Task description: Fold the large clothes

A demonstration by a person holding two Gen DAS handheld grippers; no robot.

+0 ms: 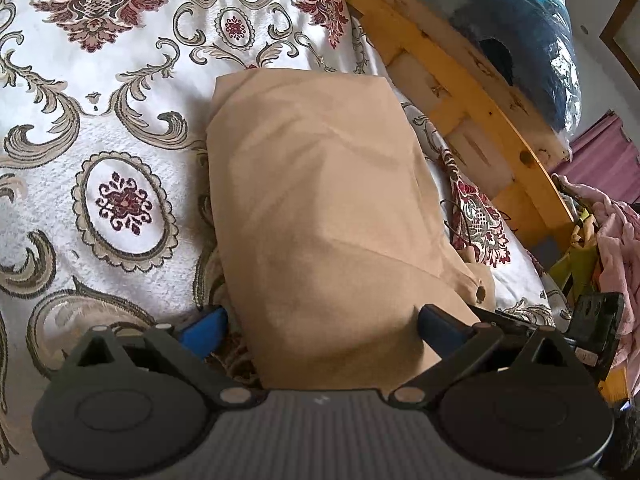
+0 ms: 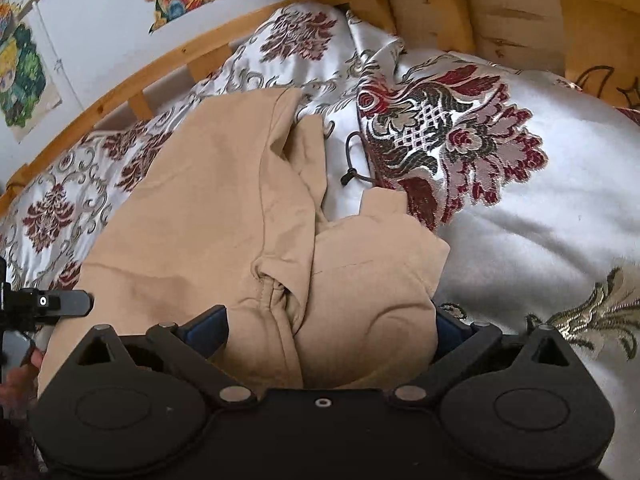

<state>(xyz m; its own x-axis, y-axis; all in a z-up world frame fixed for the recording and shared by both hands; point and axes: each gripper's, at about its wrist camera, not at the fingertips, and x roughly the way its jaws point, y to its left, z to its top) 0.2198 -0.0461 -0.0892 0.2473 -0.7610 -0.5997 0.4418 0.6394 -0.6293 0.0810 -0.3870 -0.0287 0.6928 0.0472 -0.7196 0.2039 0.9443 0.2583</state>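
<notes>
left gripper [image 1: 322,326]: wide apart, tan garment [image 1: 320,200] bulges between the blue fingers [image 1: 208,330]; cloth fills the gap but the pads look spread, so likely released or only straddling, not pinching.
right gripper [image 2: 332,326]: same pose, spread wide with a thick tan bundle between the fingers; can't confirm any clamp, reads as released.
garment: lies on the bed, near edge right at both grippers; in the left view it is a tidy folded rectangle running away from the camera, smooth top layer.
garment, right side: messier, hood or sleeve layers overlap, a seam bunches near the gripper, a tab [image 2: 384,200] sticks out toward the bedspread.
why held so: my guess is both grippers sit at the near edge, one per side, to keep the bundle even for the next fold or to press it flat.
progress: judged late; mostly folded, right side loose.
cord [image 2: 354,160]: dark drawstring loop on the bedspread just beyond the tab, apart from the main fold; could snag.
bedspread [image 1: 120,200]: white with red and gold floral pattern, under everything.
bed frame [image 1: 460,92]: yellow wood rail beyond the garment.
far: plastic bag [image 1: 532,28] on the rail, pink clothes [image 1: 616,240] at right.
</notes>
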